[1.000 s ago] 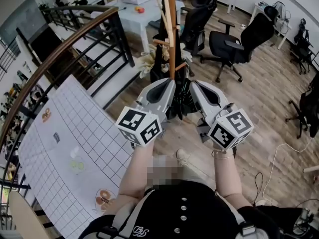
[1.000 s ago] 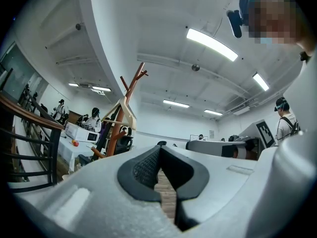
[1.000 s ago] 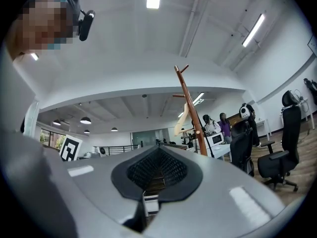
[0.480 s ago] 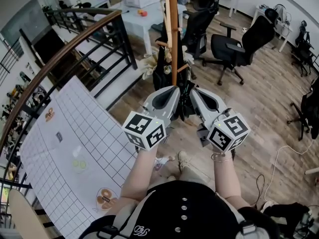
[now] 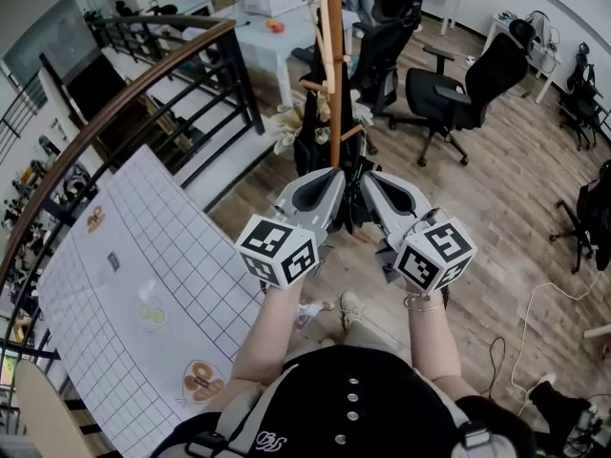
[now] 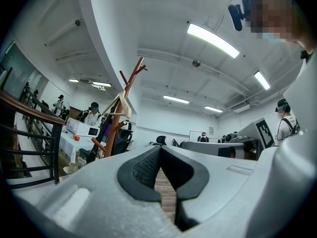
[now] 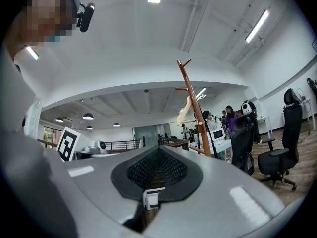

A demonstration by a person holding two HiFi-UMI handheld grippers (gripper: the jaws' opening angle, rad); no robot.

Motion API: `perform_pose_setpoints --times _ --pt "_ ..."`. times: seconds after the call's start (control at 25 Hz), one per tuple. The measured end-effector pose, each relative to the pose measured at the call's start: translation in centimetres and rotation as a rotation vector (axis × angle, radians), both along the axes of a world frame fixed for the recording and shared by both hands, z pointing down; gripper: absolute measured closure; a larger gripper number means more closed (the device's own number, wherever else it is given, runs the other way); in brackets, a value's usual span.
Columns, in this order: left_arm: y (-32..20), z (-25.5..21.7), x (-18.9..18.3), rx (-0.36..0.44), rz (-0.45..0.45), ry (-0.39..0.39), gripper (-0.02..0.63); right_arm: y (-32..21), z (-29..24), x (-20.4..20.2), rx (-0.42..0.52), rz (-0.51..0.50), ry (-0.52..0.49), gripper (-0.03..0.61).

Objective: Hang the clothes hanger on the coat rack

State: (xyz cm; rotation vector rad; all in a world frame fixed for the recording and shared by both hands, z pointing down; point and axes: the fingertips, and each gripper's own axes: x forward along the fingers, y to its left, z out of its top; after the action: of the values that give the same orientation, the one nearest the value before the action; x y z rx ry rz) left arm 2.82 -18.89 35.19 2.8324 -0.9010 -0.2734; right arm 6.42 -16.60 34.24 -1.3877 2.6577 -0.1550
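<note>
The wooden coat rack (image 5: 331, 65) stands just ahead of both grippers, with dark clothes (image 5: 310, 136) hanging low on it. A pale wooden hanger (image 6: 119, 108) hangs on the coat rack (image 6: 125, 103) near its upper pegs. In the right gripper view the hanger (image 7: 184, 112) also shows on the coat rack's pole (image 7: 195, 118). My left gripper (image 5: 334, 173) and right gripper (image 5: 366, 176) are held side by side, pointing level at the rack. Both are shut with nothing between the pads (image 6: 143, 168). Neither touches the rack or the hanger.
A dark railing with a brown handrail (image 5: 143, 74) curves along the left above a white gridded mat (image 5: 115, 275). Black office chairs (image 5: 458, 79) stand at the right on the wood floor. A white table (image 5: 277, 27) and several people are behind the rack.
Both grippers stay shut and side by side; the right one has sunk slightly. The hanger remains on the rack.
</note>
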Motion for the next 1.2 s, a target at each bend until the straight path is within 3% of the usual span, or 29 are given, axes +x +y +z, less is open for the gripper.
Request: perform_pose_setpoints --times 1.2 --pt "0.4 1.1 1.1 -0.031 0.021 -0.022 0.621 0.2 0.9 0.8 -0.016 0.001 0.026 0.578"
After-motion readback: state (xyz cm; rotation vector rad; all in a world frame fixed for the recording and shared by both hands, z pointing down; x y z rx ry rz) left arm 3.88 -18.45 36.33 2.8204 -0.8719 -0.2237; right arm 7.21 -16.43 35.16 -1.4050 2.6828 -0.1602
